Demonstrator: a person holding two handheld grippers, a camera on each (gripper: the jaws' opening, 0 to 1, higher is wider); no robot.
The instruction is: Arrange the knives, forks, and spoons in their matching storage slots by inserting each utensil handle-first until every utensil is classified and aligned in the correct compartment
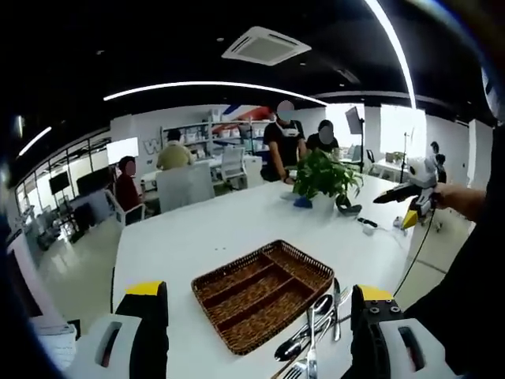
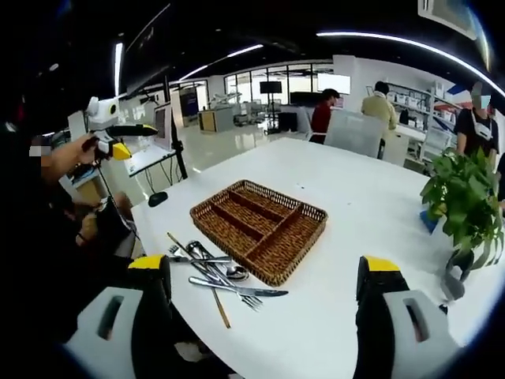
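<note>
While steel cutlery lies heaped, rect. woven wicker tray sits beside.

Wicker tray mid white tabletop, knives, forks, spoons piled beside it toward the near edge, right hand-held gripper jaws apart, potted plant at far edge

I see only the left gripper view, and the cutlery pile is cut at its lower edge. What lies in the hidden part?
Observer: A thin wooden stick runs slanting through the pile, its end past the knife, toward the table edge.
Operator: Is anything else near that side of the tray?
Observer: A small black object sits by the table corner, apart from the tray.
</note>
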